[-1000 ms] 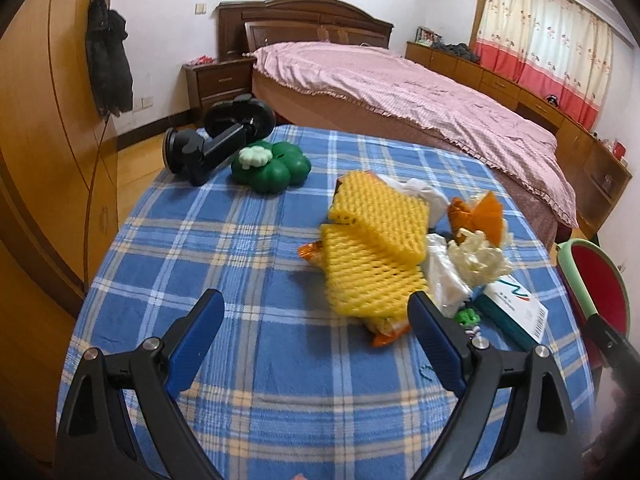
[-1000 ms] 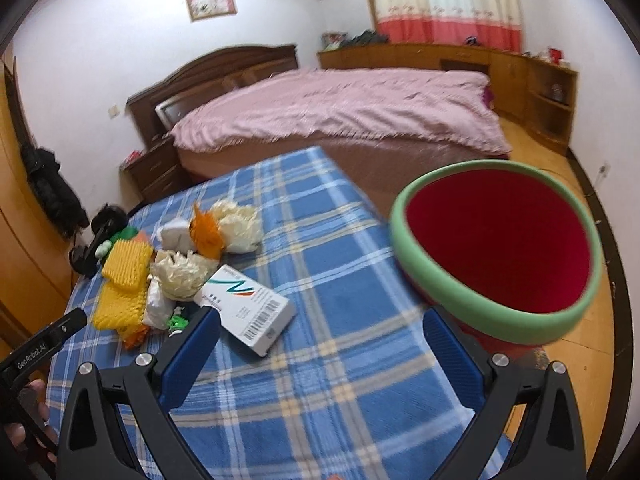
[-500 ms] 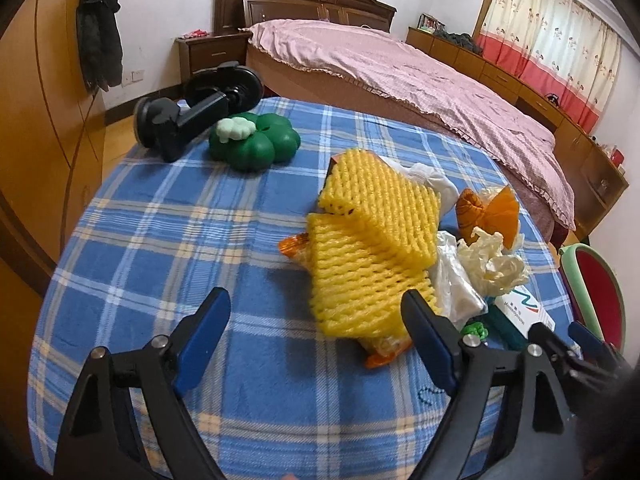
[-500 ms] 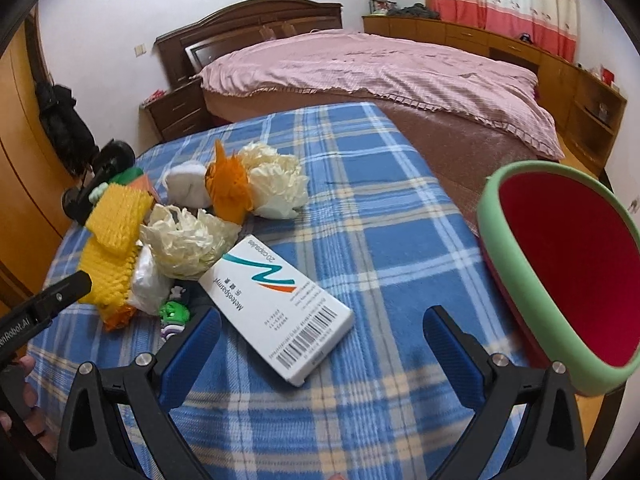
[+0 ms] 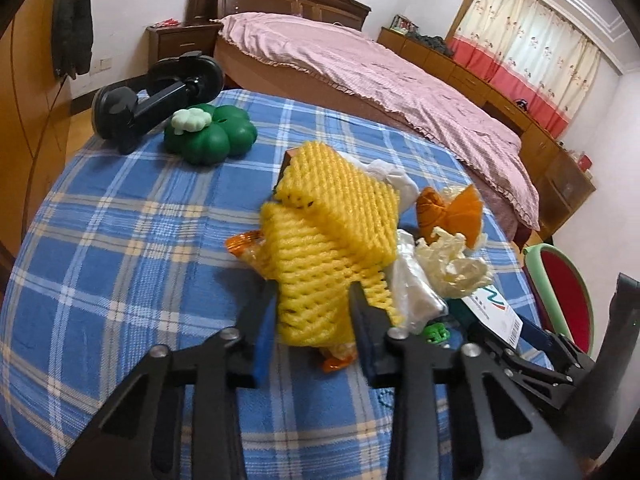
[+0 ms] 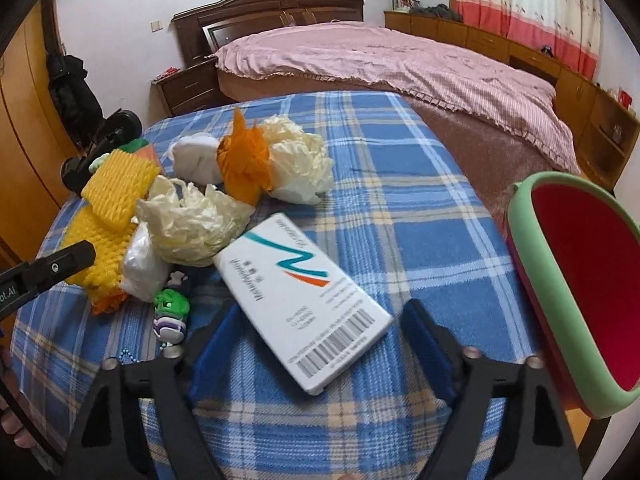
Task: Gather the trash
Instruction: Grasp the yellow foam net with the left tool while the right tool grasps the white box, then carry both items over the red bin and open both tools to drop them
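Closing on the yellow foam fruit net (image 5: 320,264), our left gripper (image 5: 312,332) has its fingers narrowed against the net's near end, seemingly pinching it, while our right gripper (image 6: 316,344) holds its fingers spread wide on either side of the white medicine box (image 6: 300,304), touching nothing that we can see; the trash lies heaped mid-worktop (image 6: 420,208), the red bin with the green rim (image 6: 560,292) just past the right edge; we judge the net may snag the orange wrapper (image 5: 240,242) and clear plastic bag (image 5: 408,292) under and beside it and drag them along; the crumpled cream paper (image 6: 192,224) touches the box and could shift with it; both grippers sit near each other, so a sideways swing risks collision; open cloth lies left of the heap, while the right edge drops away beside the bin.
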`<state>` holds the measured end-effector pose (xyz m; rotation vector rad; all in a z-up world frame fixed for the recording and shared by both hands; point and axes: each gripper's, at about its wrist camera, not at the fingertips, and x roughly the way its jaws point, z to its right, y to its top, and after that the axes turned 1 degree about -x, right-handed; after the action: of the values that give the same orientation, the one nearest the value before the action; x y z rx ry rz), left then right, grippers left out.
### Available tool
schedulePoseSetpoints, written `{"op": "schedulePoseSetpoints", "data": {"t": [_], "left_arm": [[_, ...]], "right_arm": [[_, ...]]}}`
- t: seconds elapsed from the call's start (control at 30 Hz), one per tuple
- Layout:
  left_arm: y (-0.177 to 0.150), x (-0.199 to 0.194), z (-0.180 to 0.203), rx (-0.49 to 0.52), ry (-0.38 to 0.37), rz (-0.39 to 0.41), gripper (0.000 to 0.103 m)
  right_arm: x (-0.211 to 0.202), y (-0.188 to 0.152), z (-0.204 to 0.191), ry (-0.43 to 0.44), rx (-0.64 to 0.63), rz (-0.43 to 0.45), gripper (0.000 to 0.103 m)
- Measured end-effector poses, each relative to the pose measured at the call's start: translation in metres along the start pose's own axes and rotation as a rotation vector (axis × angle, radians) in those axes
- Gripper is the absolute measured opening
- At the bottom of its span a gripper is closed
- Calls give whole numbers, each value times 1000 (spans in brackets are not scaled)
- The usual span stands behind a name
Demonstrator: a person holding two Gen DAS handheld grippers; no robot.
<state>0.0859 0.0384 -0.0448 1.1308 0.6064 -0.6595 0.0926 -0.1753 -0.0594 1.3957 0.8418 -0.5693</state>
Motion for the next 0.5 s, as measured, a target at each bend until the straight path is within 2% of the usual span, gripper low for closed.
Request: {"op": "schedulePoseSetpoints", "data": {"t": [0.2,0.5], "left_arm": [[-4,-8,1,-1,-40,6,20],[-3,-31,7,26,-65,52,18]], "right_arm": [[-4,-4,-1,3,1,2,73],[-23,-17,15,28,79,8,73]]}}
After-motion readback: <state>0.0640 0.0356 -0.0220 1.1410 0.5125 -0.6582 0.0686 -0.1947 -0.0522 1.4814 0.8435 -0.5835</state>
